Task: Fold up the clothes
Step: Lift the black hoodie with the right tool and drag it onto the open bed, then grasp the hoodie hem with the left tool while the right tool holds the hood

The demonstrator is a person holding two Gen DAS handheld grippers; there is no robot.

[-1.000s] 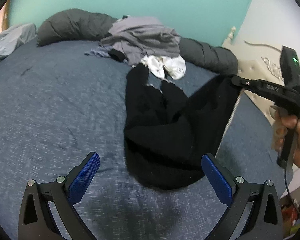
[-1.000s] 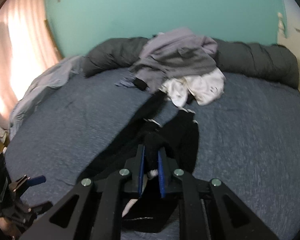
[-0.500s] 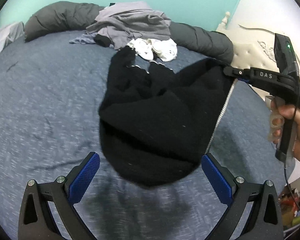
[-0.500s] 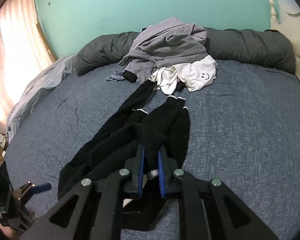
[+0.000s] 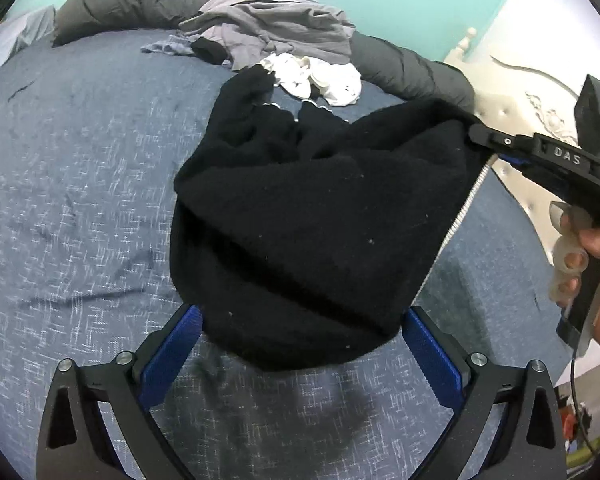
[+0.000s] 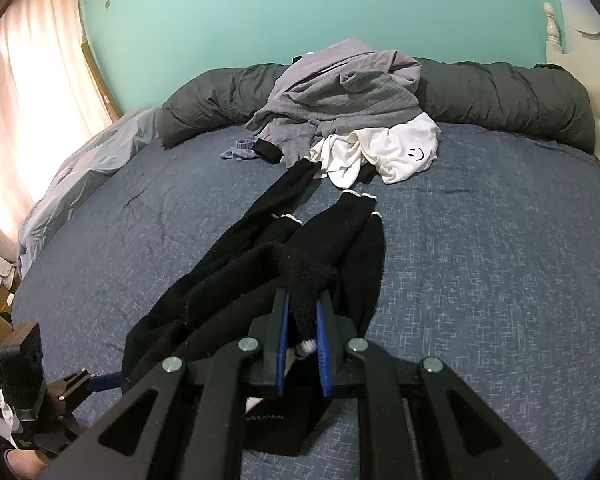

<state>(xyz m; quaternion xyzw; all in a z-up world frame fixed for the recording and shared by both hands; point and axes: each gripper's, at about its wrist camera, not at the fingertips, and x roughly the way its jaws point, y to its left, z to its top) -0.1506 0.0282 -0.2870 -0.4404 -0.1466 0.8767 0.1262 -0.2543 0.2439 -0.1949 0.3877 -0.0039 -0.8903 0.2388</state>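
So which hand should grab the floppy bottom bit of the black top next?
Probably the left. Its gripper is open, with the black top's hanging edge right between the fingers. The right gripper is already shut on another part, holding it up.

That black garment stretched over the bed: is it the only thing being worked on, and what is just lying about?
In the job:
- black garment, partly lifted off the bed
- right gripper, shut on a bunched edge of it
- left gripper, open, at its lower hem

Lying about:
- grey clothes pile
- white smiley shirt
- dark rolled duvet
- blue bedspread
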